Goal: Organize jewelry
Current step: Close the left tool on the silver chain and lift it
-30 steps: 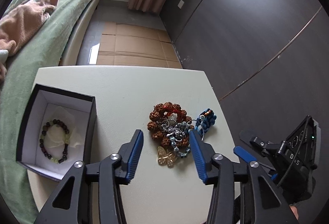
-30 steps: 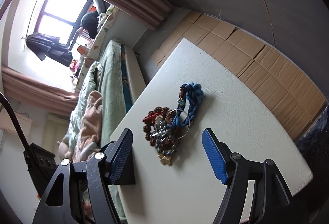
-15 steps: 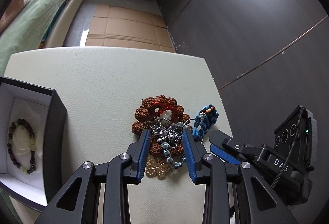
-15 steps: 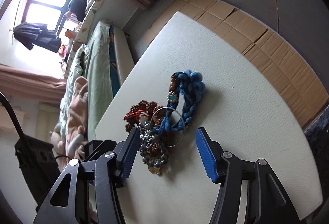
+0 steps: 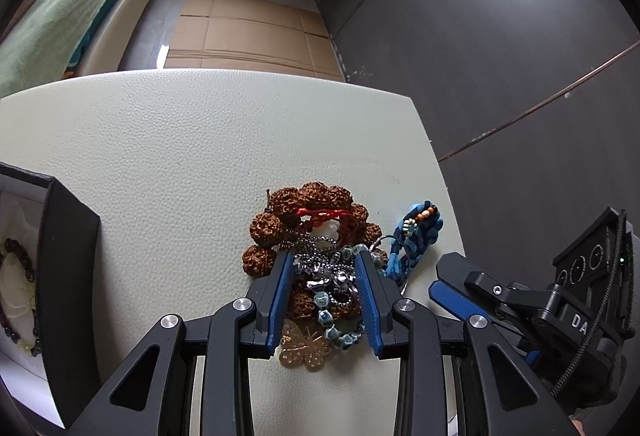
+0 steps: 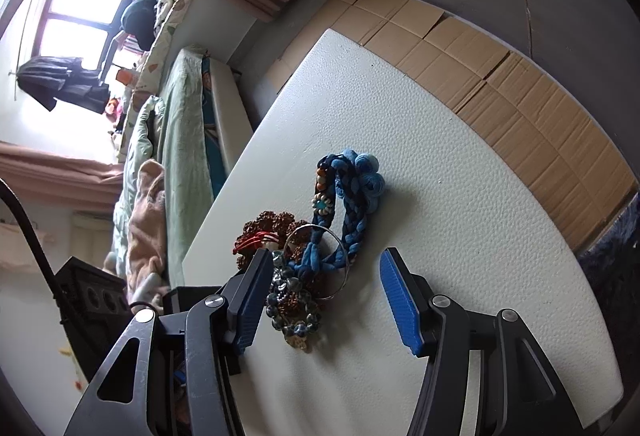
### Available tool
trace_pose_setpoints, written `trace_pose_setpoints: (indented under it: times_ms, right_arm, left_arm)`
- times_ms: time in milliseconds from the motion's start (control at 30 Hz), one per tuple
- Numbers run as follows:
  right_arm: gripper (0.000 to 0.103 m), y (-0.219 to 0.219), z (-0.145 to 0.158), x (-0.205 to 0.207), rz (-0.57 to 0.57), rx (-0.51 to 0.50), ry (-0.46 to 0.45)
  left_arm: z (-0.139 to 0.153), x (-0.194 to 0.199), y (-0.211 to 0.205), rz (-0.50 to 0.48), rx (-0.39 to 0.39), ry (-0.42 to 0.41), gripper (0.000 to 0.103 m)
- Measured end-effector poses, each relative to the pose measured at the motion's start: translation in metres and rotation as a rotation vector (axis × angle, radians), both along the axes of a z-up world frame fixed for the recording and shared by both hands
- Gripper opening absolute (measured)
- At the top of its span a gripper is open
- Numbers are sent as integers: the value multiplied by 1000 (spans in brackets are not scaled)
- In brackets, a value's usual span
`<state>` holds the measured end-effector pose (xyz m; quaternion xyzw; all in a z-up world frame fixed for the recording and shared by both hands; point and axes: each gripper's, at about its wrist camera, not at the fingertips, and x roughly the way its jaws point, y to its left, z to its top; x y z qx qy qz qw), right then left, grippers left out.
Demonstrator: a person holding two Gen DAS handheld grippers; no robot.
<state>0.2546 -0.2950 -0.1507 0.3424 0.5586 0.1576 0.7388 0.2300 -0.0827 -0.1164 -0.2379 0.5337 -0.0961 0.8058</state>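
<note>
Left wrist view: taking the jewelry pile [image 5: 316, 268] as landmark, the black jewelry box [image 5: 68, 276] stands well to its left at the picture's edge, a dark beaded bracelet [image 5: 24, 276] lying on its white lining. Bare cream desk [image 5: 180, 156] stretches between box and pile and runs on beyond the pile to the far edge, past which lie the cardboard-covered floor [image 5: 248, 36] and the bed [image 5: 60, 8]. The pile sits near the desk's right edge, with only a narrow strip of surface to its right. The left gripper [image 5: 322, 272] reaches in low from the near side, its jaws partly closed and flanking the silver chain and blue-bead strand [image 5: 328, 320] in the middle of the pile; whether the pads press on them cannot be told. A brown seed-bead bracelet [image 5: 308, 196] rings the pile's far side, a gold butterfly [image 5: 302, 346] lies on its near side, and a blue braided bracelet [image 5: 416, 232] lies on its right. Right of the pile, the right gripper [image 6: 326, 268] is tilted over, jaws wide apart, straddling a thin metal ring [image 6: 320, 260] without touching it.
</note>
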Motion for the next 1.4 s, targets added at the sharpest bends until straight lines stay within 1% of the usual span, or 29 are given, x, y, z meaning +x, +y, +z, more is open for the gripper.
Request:
trace_pose_setpoints:
  times_ms: [100,167,333,400,433,467,500,533,567,600,633,667,700,900,933,967,1000,1033,1067,1167,1267,1300,1400]
  right_arm:
    - [58,0,0,1,6,0,4]
    - [58,0,0,0,5,3,5]
    - [58,0,1,0,3,5,5]
    - [58,1,0,0,4,2,6]
    - [58,0,0,-1,4,2,9]
    - [58,1,-1,-1,5,3,11]
    - [58,1,-2,-1,6,6,13]
    - [53,1,-2,-1,7,9,14]
    - [44,2,-3,-1,10,17,15]
    - [40,2,-4,-1,14,25,21]
    - [38,3,-5,-1,15,32,26]
    - [37,3,-6,-1,14,37,30]
    - [37,3,-7,-1,14,38,32]
    - [36,12,-15,-2,24,30,55]
    - [34,13,-16,-1,22,29,57]
    - [25,13,-17,-2,18,31,55]
    - [20,14,-18,-2,15,31,55]
    - [12,14,-18,-2,12,37,51]
    - [8,13,-17,-3,8,38,47]
    - [6,12,-8,-7,-7,25,16]
    - [5,12,2,-12,-9,40,-23]
    - [5,12,7,-14,-11,44,-41]
    - [5,11,18,-17,-19,54,-84]
  left_arm:
    - [-5,2,-8,-23,23,14,34]
    - [-9,1,-11,-29,16,27,34]
    - [-11,6,-12,-30,-11,19,34]
    - [-11,7,-14,-30,5,15,34]
    - [-11,7,-15,-28,9,15,29]
    - [-12,5,-14,-25,6,17,28]
    - [-13,5,-12,-18,-10,21,20]
    - [-13,4,-11,-14,-14,23,18]
    - [-12,3,-10,-10,-18,18,18]
    - [-10,2,-10,-8,-14,13,17]
    - [-7,0,-10,-8,-11,4,16]
    - [-3,-2,-9,-10,-11,-3,16]
    - [1,-4,-9,-14,-15,-13,13]
    - [27,-16,-5,-13,-23,-74,11]
    - [30,-18,-5,-11,-24,-80,11]
    - [34,-20,-3,-7,-27,-89,11]
    - [37,-22,-1,-4,-30,-95,11]
    - [41,-24,1,0,-38,-105,11]
    - [46,-27,4,4,-47,-115,11]
    - [64,-36,13,17,-80,-157,11]
    - [85,-45,23,32,-113,-198,11]
    - [91,-47,25,36,-119,-212,8]
    - [111,-57,33,48,-144,-260,8]
